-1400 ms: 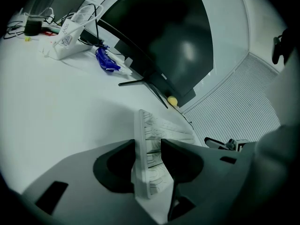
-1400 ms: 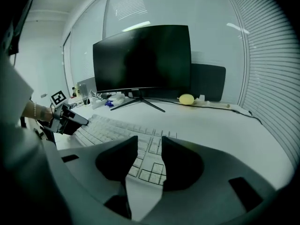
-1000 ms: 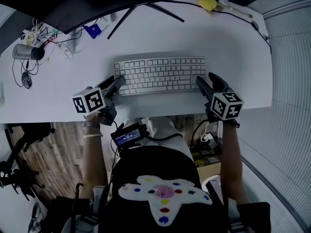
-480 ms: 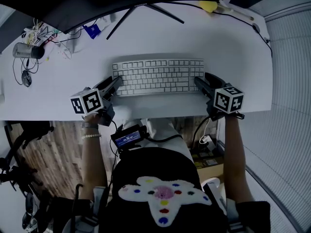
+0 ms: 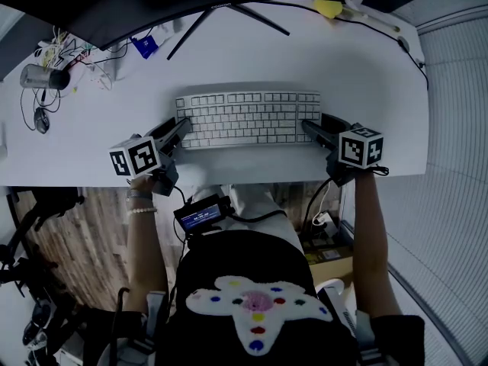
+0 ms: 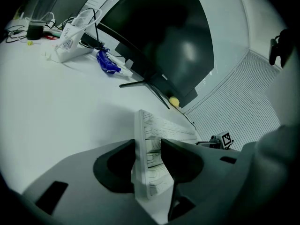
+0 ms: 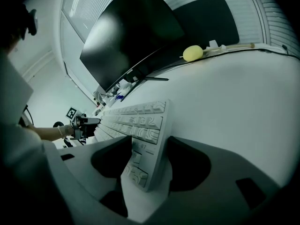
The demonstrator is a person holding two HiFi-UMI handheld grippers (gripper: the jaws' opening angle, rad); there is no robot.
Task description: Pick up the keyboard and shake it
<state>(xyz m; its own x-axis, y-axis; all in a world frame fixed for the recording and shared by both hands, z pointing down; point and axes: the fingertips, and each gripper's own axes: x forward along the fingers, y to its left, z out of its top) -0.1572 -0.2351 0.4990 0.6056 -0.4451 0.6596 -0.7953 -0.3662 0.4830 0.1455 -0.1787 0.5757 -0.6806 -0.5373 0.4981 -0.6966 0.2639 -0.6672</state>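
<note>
The keyboard (image 5: 248,118) lies across the middle of the white tabletop (image 5: 351,67), just in front of the person, with one of its short ends in each gripper. From above it looks flat on the tabletop or barely off it; I cannot tell which.

The step in hand appears to be the grasp, just ahead of the lift. The next move calls for both hands to rise together and keep level, so the keyboard does not twist or slip, and only then to shake it.

The left gripper (image 5: 181,132) has its fingers a fair way apart around the left end, one on the keys and one on the underside, both looking pressed against it. The right gripper (image 5: 311,128) clasps the right end the same way, fingers set against the key face and the base.
</note>
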